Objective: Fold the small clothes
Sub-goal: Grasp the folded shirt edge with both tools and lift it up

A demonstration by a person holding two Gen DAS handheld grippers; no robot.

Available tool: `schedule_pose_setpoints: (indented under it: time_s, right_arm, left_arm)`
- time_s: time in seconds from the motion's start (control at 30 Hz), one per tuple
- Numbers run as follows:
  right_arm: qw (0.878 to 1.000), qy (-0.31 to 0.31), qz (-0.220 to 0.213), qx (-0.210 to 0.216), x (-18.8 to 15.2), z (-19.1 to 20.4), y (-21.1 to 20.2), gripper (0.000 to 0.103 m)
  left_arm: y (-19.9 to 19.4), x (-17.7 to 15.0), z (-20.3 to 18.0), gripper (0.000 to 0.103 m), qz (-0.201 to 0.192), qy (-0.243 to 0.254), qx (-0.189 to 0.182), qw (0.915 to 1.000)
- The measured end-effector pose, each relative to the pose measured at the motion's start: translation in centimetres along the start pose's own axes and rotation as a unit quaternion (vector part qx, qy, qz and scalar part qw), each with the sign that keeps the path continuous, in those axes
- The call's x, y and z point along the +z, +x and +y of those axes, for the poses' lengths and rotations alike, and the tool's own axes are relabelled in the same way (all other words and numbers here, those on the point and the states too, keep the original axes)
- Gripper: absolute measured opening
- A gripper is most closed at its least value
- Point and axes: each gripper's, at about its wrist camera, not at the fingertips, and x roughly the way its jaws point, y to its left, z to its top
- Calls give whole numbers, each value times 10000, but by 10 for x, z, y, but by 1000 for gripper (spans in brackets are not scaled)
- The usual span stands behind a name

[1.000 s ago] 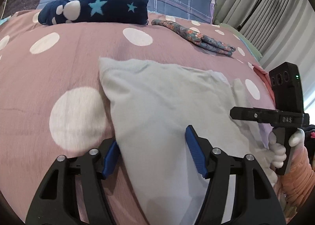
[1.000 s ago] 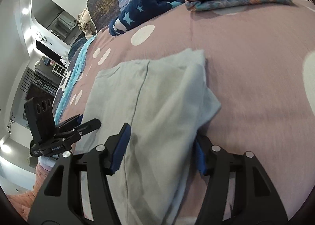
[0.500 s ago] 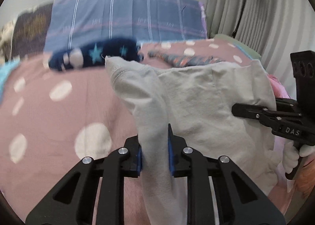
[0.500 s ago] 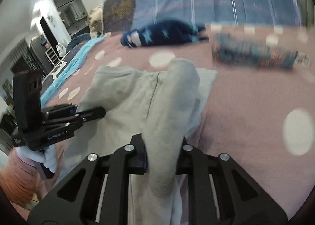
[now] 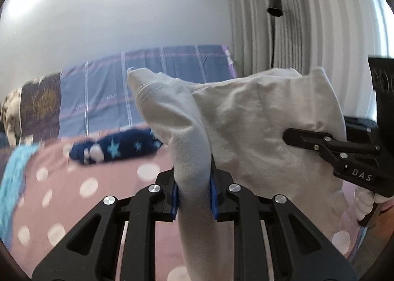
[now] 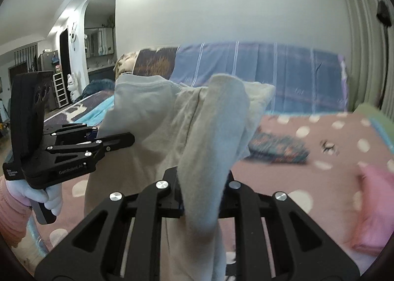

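A pale grey garment [image 5: 248,128] hangs in the air above the pink polka-dot bedspread [image 5: 103,195]. My left gripper [image 5: 193,190] is shut on one edge of it, the cloth bunched between the blue pads. My right gripper [image 6: 203,192] is shut on the opposite edge of the same garment [image 6: 172,133]. Each gripper shows in the other's view: the right one [image 5: 327,143] at the right, the left one [image 6: 93,143] at the left. The garment sags between them and drapes down below both.
A folded navy star-print garment [image 5: 115,149] and a folded floral garment [image 6: 278,149] lie on the bed farther back. A pink cloth [image 6: 374,199] lies at the right. Blue plaid pillows [image 6: 270,79] stand at the headboard, curtains [image 5: 307,22] and a lamp to the right.
Both grippers shut on the garment's edges, which lay flat on the bed a second ago, and lifted it well above the bedspread. The views have tilted up toward the wall.
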Motion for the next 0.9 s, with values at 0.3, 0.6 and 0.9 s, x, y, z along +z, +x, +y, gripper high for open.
schedule_pose_setpoints:
  time_s: [0.3, 0.6, 0.9]
  right_arm:
    - [9955, -347, -247, -844, 78, -56, -6, 15]
    - [9918, -157, -318, -1226, 138, -121, 32, 15]
    - [9898, 112, -92, -1415, 166, -183, 110, 15]
  left_arm:
    - [37, 101, -28, 20, -464, 409, 117, 9980]
    - [92, 152, -38, 20, -674, 711, 274, 9948]
    - [183, 177, -30, 21, -399, 694, 349, 9962]
